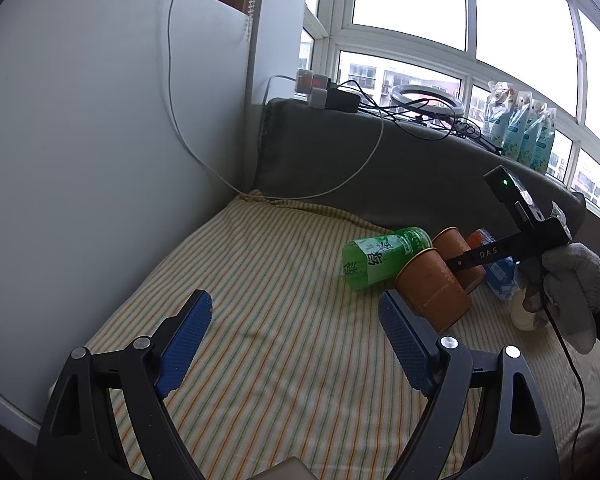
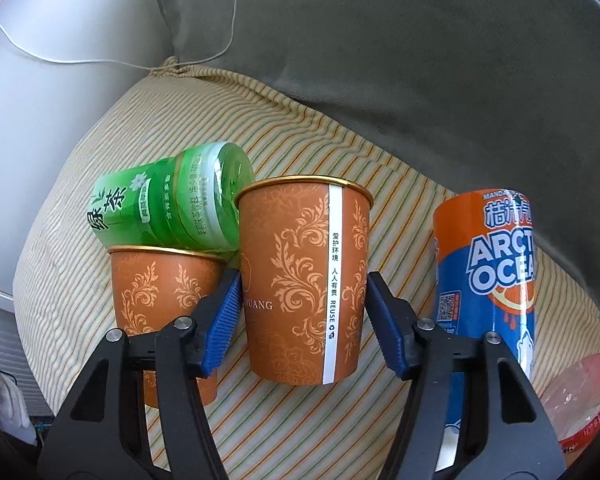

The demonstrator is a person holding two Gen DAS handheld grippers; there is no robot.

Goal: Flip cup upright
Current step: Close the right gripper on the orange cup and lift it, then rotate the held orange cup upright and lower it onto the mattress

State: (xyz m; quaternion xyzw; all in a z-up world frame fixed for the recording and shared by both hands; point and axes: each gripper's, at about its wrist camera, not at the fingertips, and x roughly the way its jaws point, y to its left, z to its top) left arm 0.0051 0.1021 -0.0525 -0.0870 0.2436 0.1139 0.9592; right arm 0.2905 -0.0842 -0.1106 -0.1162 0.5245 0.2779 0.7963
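Observation:
Two brown paper cups with gold rims lie on the striped cushion (image 1: 260, 320). In the right wrist view my right gripper (image 2: 300, 288) holds its blue pads against both sides of the middle cup (image 2: 304, 280). The second cup (image 2: 160, 288) lies just to its left, under the green bottle (image 2: 172, 200). In the left wrist view the near cup (image 1: 432, 288) and the far cup (image 1: 458, 258) lie side by side, with the right gripper's finger (image 1: 480, 256) between them. My left gripper (image 1: 296, 340) is open and empty, left of the cups.
A green tea bottle (image 1: 384, 256) lies by the cups. An orange and blue Arctic Ocean bottle (image 2: 488, 272) lies to the right, a red-rimmed plastic lid (image 2: 580, 396) beyond it. A grey backrest (image 1: 380, 160) and a white panel (image 1: 100, 140) bound the cushion. Cables hang at the back.

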